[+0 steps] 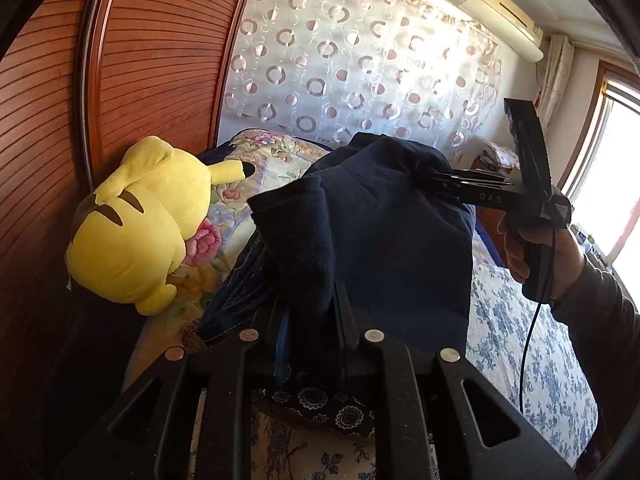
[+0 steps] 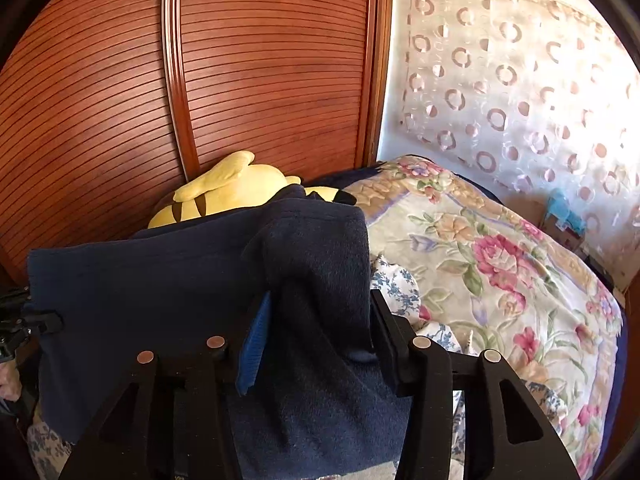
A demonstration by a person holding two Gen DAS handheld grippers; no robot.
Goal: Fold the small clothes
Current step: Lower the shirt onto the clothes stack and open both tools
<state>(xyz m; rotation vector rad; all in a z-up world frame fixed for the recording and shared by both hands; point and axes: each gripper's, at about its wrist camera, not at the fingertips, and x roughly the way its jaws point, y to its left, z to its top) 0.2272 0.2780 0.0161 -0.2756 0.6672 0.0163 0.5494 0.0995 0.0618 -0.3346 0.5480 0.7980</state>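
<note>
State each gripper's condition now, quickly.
Left gripper: closed on the navy cloth.
Right gripper: jaws wide, navy cloth between; grip cannot be told.

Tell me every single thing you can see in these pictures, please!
navy cloth: one, dark blue, held up between the two grippers.
plush toy: one, yellow with brown stripes, lying against the wooden wardrobe.
wooden wardrobe: one, reddish brown, slatted doors, behind the toy.
flowered quilt: one, cream with pink roses, bunched on the bed.
bed sheet: one, white with blue flowers, under everything.
curtain: one, sheer white with pinkish rings, on the wall.
air conditioner: one, cream, high on the wall.
window: one, bright, far right.
left gripper: one, black, cloth between its fingers.
right gripper: one, black, cloth between its fingers.
hand: one, dark sleeve, holding the right gripper.
</note>
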